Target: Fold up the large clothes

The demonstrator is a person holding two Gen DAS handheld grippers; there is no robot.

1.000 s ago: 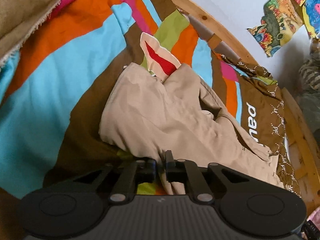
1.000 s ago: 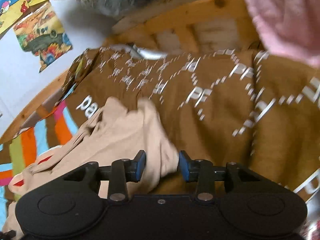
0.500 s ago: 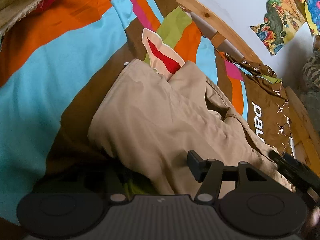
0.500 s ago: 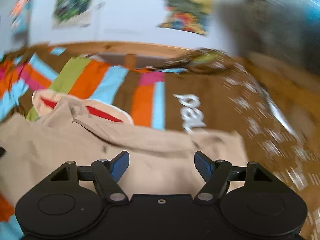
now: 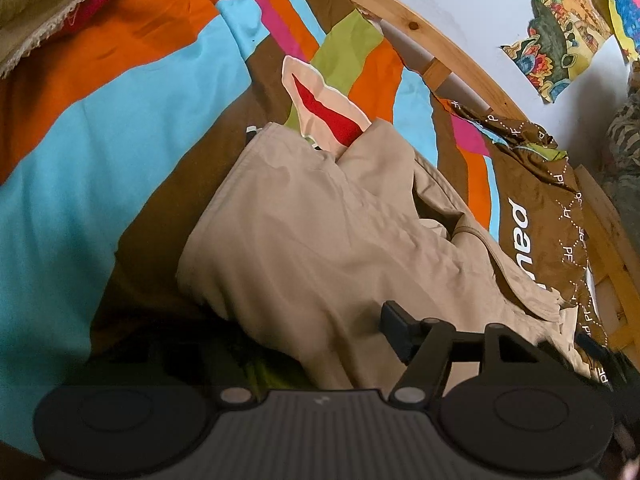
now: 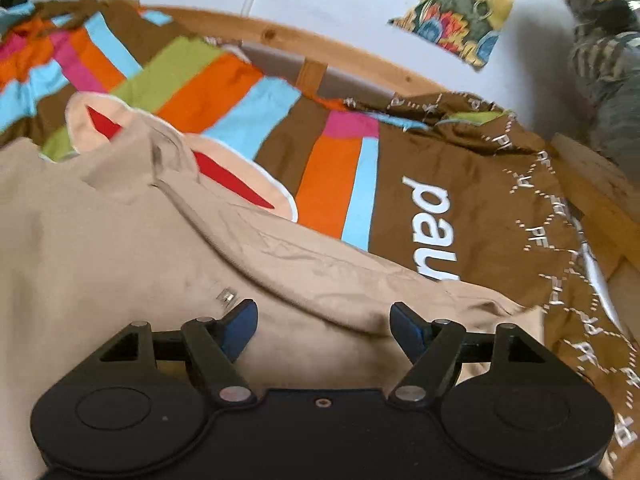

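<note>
Left gripper (image 5: pixel 280 344): released, jaws just opened wide, beige cloth draped between and over them, the left finger buried under a fold and out of sight, the right finger (image 5: pixel 396 330) bare and resting on the fabric. Nothing pinched.

Right gripper (image 6: pixel 324 326): also released, jaws just spread apart, blue-padded fingertips (image 6: pixel 240 322) poised just above the same cloth, pressing on nothing.

Beige garment (image 5: pixel 320 232): lying crumpled across the bed, one part folded over on itself, an opening with a seamed edge visible toward the right in the left wrist view. In the right wrist view (image 6: pixel 120 240), spread flat under the gripper and filling the lower left, with a small metal fastener (image 6: pixel 226 296) near the left fingertip.

Beyond the garment: striped bedcover (image 5: pixel 120 120) in orange, light blue, pink, green and brown, with a cream and red patch (image 5: pixel 320 116) peeking out from under the garment's far edge. To the right, brown fabric with white lettering (image 6: pixel 460 208), partly beneath the garment's edge. Further out, curved wooden bed rail (image 6: pixel 360 60), then a pale wall with a colourful picture (image 6: pixel 456 12). At upper left of the left wrist view, tan fringed blanket (image 5: pixel 44 4).
</note>
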